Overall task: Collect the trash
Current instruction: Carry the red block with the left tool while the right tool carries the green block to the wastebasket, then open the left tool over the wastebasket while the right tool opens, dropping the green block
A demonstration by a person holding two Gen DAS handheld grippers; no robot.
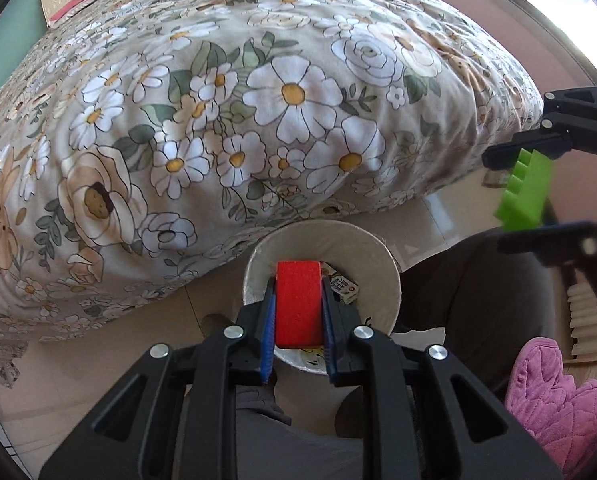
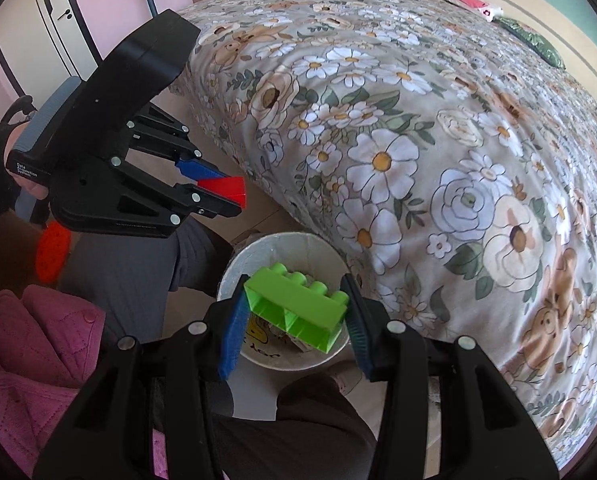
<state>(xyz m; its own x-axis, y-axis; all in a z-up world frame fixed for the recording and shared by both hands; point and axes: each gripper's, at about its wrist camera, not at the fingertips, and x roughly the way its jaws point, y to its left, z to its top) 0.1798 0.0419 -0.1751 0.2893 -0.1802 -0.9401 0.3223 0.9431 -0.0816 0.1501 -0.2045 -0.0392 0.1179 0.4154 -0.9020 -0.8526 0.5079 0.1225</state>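
Two loads hang over the bin (image 2: 234,264): left tool (image 1: 299,307) clamps a red block (image 1: 298,304), right tool (image 2: 296,320) grips a green brick (image 2: 298,306) only at its ends, so early release risks rim bounce onto floor.

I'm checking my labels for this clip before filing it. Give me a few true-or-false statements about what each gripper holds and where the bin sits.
1. The left gripper is shut on a red plastic block. True.
2. The right gripper is empty. False: it grips a green studded plastic brick.
3. The white round bin stands on the floor beside the floral-covered bed. True.
4. The bin is empty. False: a small printed carton lies inside.
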